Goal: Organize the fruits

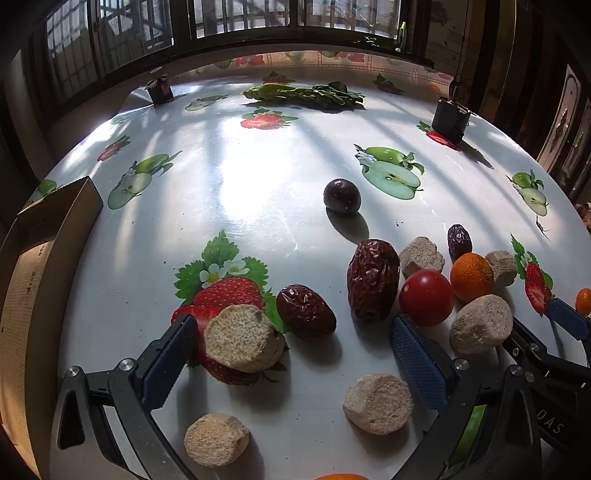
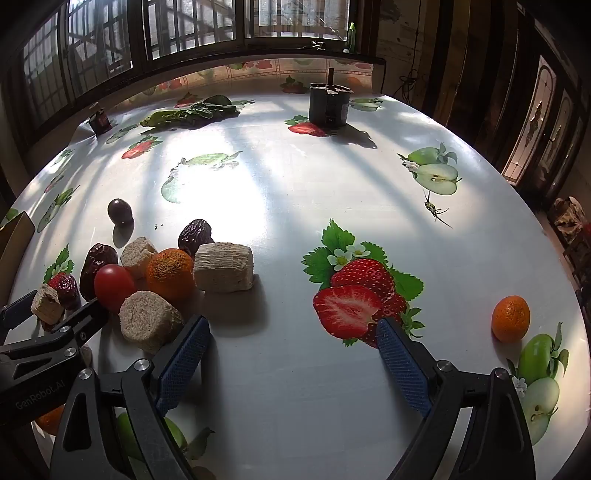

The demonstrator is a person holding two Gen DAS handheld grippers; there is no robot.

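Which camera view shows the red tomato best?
The left wrist view: the tomato is large, sharp and almost whole, just beyond the open left gripper. In the right wrist view it is smaller, near the left edge, partly hidden behind a beige chunk.

Daylight pours through the barred windows [image 1: 240, 22] far ahead of the grippers; white glare blooms mid-tablecloth [image 2: 236, 184]; fruit shadows fall toward the cameras; fisheye bending curves the edges; corners go dark; focus stays sharp.
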